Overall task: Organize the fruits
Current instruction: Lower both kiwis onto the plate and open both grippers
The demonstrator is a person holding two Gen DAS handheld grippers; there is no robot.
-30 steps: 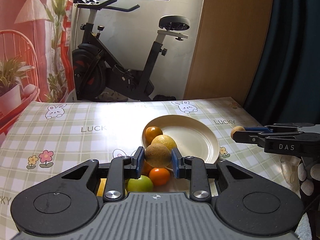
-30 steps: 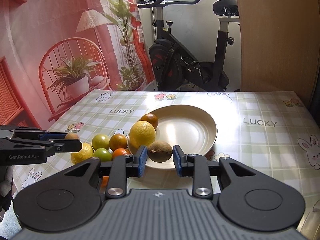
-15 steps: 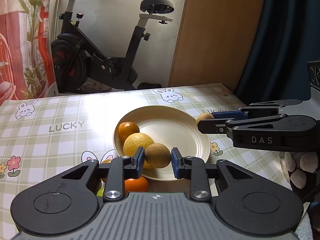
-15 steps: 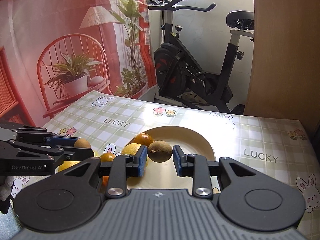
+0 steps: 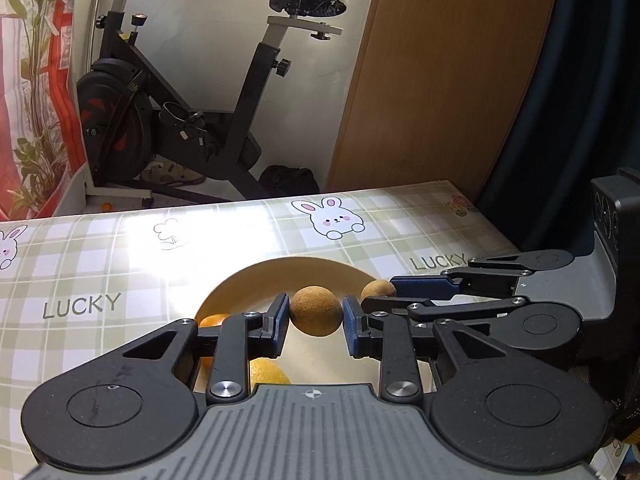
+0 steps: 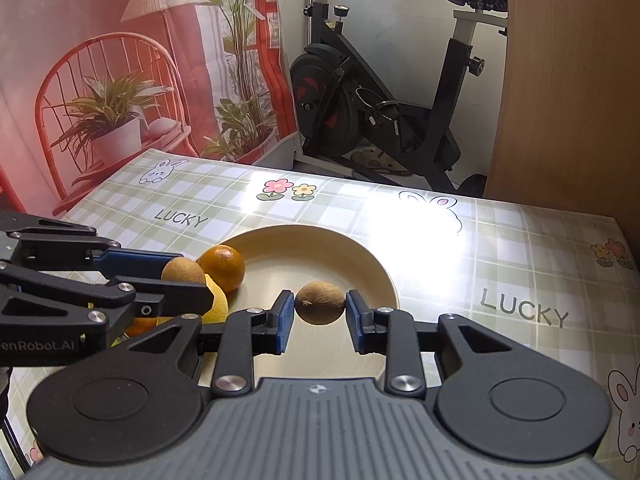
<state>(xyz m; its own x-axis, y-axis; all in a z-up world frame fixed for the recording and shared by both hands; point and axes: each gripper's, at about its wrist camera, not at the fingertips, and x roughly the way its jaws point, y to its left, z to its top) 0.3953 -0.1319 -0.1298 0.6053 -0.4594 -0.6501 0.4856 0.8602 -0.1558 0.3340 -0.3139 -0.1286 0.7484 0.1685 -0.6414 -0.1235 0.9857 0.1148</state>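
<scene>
The left tool (image 5: 315, 316) grips a round brown kiwi (image 5: 315, 310) between its blue pads, held above the cream plate (image 5: 256, 276). The right tool (image 6: 320, 312) pinches a second kiwi (image 6: 321, 302) the same way, over the middle of the plate. At the plate's left edge an orange (image 6: 222, 267) sits on the rim, touching a lemon (image 6: 218, 300) just on its near side. The two tools are close together, both over the plate, which rests on the checked tabletop (image 6: 500, 256). An exercise bike (image 6: 384, 112) stands beyond the plate, off the tabletop's far edge.
</scene>
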